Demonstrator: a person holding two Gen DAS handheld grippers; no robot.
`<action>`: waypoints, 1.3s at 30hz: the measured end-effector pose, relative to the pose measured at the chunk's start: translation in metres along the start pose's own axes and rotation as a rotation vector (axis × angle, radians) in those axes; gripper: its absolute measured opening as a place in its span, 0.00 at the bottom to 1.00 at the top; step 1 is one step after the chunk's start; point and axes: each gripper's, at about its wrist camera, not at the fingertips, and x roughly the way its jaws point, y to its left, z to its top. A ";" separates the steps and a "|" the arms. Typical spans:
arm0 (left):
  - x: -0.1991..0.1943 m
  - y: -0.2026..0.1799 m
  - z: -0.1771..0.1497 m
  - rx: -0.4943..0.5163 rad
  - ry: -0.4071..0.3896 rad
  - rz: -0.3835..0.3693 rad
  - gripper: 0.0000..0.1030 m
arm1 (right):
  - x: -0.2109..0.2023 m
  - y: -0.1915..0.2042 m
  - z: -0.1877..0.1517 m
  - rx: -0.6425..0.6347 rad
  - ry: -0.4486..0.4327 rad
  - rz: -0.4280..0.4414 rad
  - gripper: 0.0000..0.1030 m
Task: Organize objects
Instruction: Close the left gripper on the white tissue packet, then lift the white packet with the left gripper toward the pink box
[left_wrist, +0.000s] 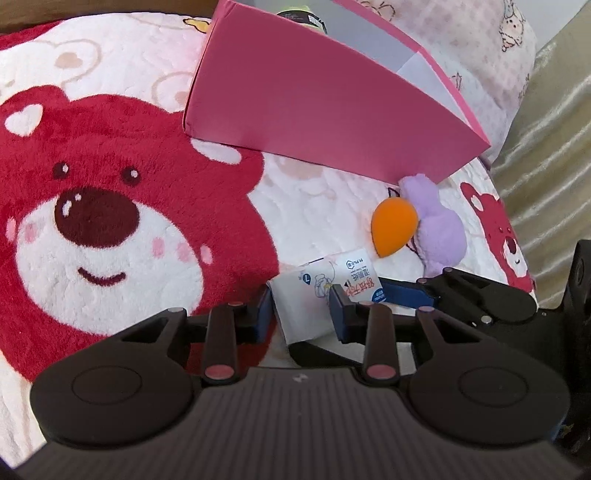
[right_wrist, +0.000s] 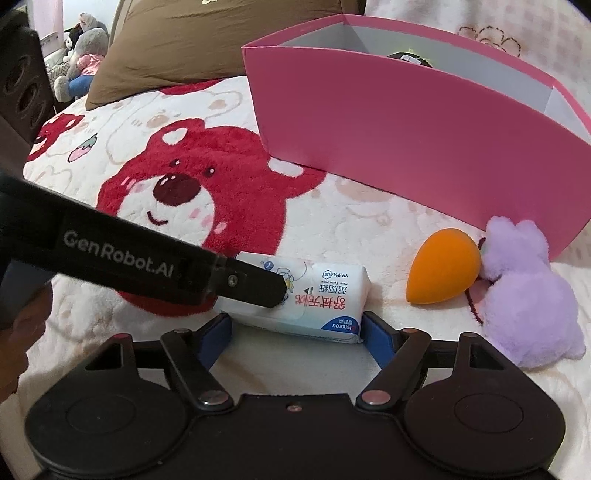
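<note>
A white wet-wipes pack (left_wrist: 314, 295) (right_wrist: 317, 295) lies on the bear blanket (left_wrist: 110, 221) (right_wrist: 192, 177). My left gripper (left_wrist: 302, 301) is shut on it, blue pads pressing its two sides; in the right wrist view one of its fingers (right_wrist: 255, 284) lies across the pack's top. My right gripper (right_wrist: 297, 323) stands wide, its blue pads right at the pack's two short ends with no squeeze showing; from the left wrist view only one of its fingers (left_wrist: 402, 295) shows, beside the pack. An open pink box (left_wrist: 314, 103) (right_wrist: 406, 147) stands behind.
An orange teardrop sponge (right_wrist: 443, 271) (left_wrist: 393, 225) and a purple plush (right_wrist: 524, 302) (left_wrist: 439, 229) lie right of the pack, against the box. Something dark (right_wrist: 410, 59) sits inside the box. A brown pillow (right_wrist: 203, 44) and soft toys (right_wrist: 81, 55) are far back left.
</note>
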 end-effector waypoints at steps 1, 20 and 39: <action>-0.002 -0.001 0.000 0.003 -0.001 0.003 0.31 | 0.000 0.000 0.000 0.001 -0.001 -0.002 0.78; -0.029 -0.021 -0.001 0.047 0.014 0.004 0.36 | -0.021 0.019 0.003 0.074 -0.001 -0.040 0.85; -0.101 -0.054 0.019 0.100 -0.044 0.012 0.36 | -0.091 0.045 0.017 0.034 -0.119 -0.019 0.88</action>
